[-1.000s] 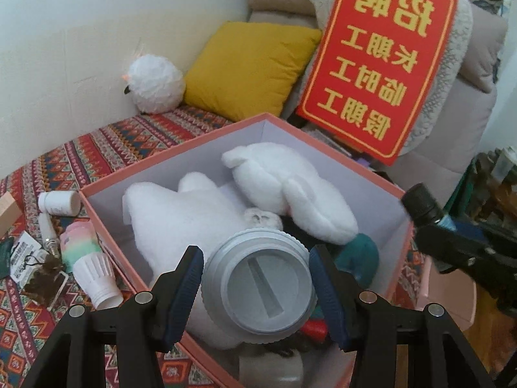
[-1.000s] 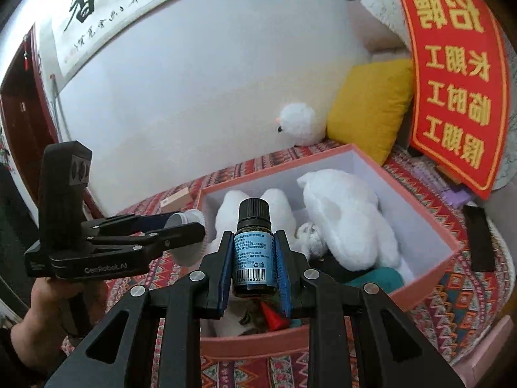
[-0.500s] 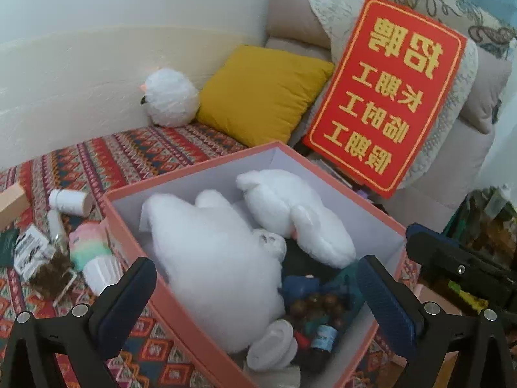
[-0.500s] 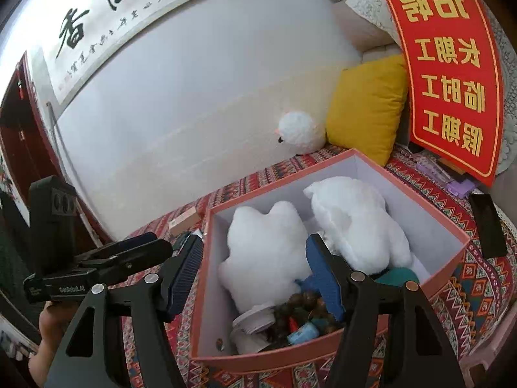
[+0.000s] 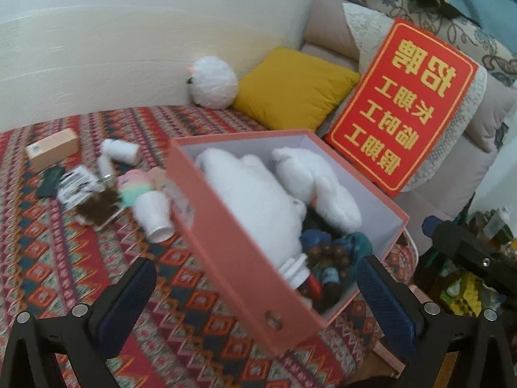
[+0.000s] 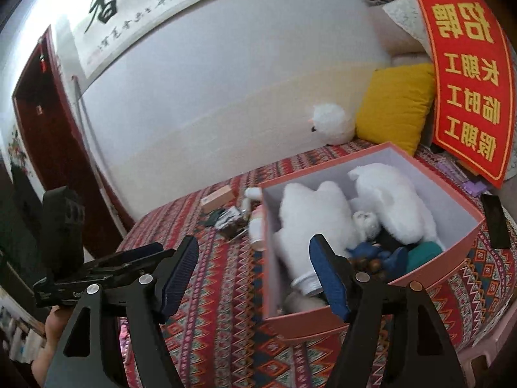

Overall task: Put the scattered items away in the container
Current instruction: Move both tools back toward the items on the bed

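The pink box (image 5: pixel 232 252) (image 6: pixel 365 318) sits on the patterned cloth and holds two white plush toys (image 5: pixel 255 200) (image 6: pixel 310 216), a white jar (image 5: pixel 295 270) (image 6: pixel 307 284), a small dark bottle (image 5: pixel 331 278), brown beads and teal cloth. Scattered left of the box lie a white cup (image 5: pixel 155 215), a pastel toy (image 5: pixel 137 189), a white bottle (image 5: pixel 121 150), a tan carton (image 5: pixel 53 150) (image 6: pixel 217 198) and packets (image 5: pixel 76 184). My left gripper (image 5: pixel 255 291) is open and empty before the box. My right gripper (image 6: pixel 255 278) is open and empty, left of the box front.
A round white plush (image 5: pixel 211 82) (image 6: pixel 329 123), a yellow cushion (image 5: pixel 290 89) (image 6: pixel 394 103) and a red sign (image 5: pixel 404 103) (image 6: pixel 468 74) stand behind the box. A black phone (image 6: pixel 496 221) lies right of it. The left gripper's body (image 6: pixel 64 252) and a hand show at the left.
Both grippers opened: the white jar and the small bottle dropped into the box. Both grippers then pulled back and swung left, showing more of the cloth.
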`<state>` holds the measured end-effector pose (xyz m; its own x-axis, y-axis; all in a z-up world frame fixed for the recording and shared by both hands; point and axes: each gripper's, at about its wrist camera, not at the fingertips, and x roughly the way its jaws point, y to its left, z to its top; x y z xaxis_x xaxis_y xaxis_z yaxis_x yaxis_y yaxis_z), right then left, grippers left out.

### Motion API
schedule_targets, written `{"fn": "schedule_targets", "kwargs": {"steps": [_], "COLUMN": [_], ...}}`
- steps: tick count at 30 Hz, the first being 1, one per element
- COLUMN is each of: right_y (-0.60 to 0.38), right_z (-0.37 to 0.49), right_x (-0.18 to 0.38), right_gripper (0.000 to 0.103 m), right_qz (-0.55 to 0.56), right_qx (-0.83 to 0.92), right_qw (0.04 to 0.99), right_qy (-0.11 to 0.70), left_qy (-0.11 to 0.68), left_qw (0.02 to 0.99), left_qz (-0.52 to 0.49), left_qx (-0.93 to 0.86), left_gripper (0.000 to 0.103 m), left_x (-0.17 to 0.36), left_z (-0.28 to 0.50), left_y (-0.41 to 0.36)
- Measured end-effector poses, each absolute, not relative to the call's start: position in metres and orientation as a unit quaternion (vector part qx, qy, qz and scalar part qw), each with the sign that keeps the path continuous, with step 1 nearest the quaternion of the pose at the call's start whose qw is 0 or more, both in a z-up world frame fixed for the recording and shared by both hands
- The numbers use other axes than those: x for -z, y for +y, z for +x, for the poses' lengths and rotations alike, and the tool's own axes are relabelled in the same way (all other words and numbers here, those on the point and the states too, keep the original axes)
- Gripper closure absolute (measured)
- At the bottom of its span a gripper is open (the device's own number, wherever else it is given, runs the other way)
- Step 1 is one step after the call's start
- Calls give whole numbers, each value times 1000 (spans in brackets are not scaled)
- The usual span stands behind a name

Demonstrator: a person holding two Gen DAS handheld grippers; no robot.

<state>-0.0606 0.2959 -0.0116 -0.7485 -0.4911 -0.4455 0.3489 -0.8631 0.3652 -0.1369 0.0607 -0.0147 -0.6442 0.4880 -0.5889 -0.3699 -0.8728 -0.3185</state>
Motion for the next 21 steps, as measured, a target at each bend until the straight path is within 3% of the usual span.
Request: {"fn": "schedule_targets", "kwargs": {"steps": [12, 21], "right_y": [177, 80], "right_z": [-62, -154], "right_x": [23, 79], "right_gripper": [25, 23], "right_qz": [295, 340], "right_qx": [908, 891], "right_qw": [295, 300], "right_qy": [-44, 17], "left_qy": [-150, -192], "left_qw": [112, 47], "left_qz": [-353, -394], "left_qx": [-917, -897], "left_gripper": [1, 1], "left_x": [29, 65], "left_z": [-121, -211], "left_y": [-85, -166]}}
